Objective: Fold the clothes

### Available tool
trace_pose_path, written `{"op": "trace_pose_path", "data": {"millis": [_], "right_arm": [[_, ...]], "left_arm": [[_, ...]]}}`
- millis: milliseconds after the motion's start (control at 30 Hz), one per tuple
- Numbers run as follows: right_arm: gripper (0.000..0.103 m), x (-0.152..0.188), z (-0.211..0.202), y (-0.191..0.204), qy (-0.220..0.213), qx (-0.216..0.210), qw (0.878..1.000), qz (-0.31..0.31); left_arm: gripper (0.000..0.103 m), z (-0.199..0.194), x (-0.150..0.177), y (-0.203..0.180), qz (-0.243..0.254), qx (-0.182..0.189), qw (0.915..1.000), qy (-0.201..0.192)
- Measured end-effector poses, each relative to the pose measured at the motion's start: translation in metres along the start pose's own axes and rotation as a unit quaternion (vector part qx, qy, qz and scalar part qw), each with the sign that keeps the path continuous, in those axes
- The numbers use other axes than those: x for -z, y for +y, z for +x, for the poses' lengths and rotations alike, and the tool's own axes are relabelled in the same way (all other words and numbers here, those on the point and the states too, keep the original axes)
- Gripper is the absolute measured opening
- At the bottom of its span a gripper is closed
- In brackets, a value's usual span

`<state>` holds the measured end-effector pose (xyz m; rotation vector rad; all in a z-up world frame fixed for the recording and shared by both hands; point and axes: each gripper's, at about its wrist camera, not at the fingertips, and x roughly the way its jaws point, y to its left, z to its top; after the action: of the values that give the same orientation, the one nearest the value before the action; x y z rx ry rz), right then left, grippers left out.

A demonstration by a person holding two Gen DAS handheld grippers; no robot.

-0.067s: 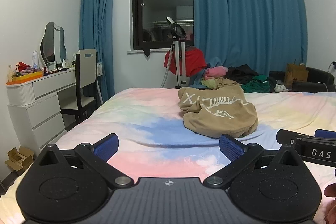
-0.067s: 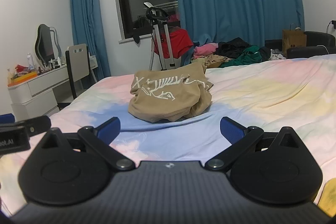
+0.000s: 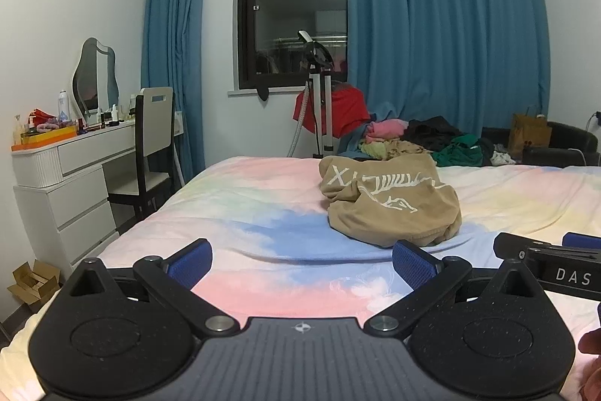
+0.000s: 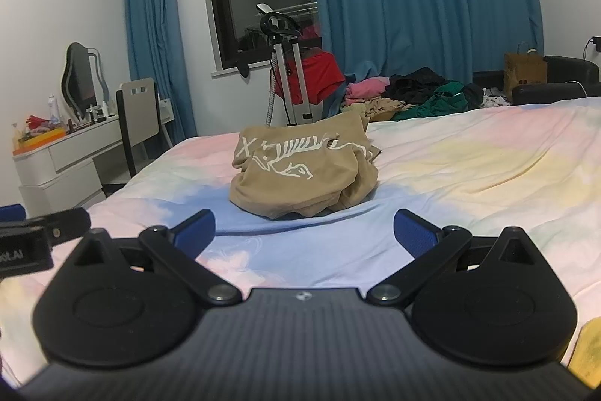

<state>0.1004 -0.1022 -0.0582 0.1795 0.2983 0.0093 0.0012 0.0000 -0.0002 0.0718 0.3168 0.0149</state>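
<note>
A crumpled tan garment with a white skeleton print point(image 3: 390, 202) lies in a heap on the pastel bed point(image 3: 263, 205); it also shows in the right wrist view point(image 4: 304, 171). My left gripper point(image 3: 302, 260) is open and empty, low over the bed, short of the garment and to its left. My right gripper point(image 4: 304, 232) is open and empty, facing the garment from the near side without touching it. The right gripper's side shows at the right edge of the left wrist view point(image 3: 556, 265).
A pile of mixed clothes point(image 3: 424, 141) lies past the bed's far edge, by a stand with a red cloth point(image 3: 330, 111). A white dresser point(image 3: 71, 175) and a chair point(image 3: 154, 145) stand to the left. Blue curtains point(image 3: 447, 36) hang behind.
</note>
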Motion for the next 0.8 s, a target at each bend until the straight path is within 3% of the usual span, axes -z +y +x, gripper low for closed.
{"op": "trace_pose_path", "data": {"millis": [433, 567, 800], "right_arm": [[0.103, 0.004, -0.003, 0.002, -0.013, 0.002, 1.000, -0.006], [0.103, 0.002, -0.006, -0.002, -0.008, 0.009, 1.000, 0.026], [0.103, -0.032, -0.017, 0.017, -0.028, 0.018, 0.997, 0.064]], "left_arm": [[0.103, 0.002, 0.002, 0.000, -0.010, 0.007, 0.9999, -0.001], [0.103, -0.003, -0.003, 0.001, -0.016, 0.022, 0.9996, -0.012], [0.103, -0.008, -0.007, 0.023, -0.025, 0.021, 0.9990, -0.030]]}}
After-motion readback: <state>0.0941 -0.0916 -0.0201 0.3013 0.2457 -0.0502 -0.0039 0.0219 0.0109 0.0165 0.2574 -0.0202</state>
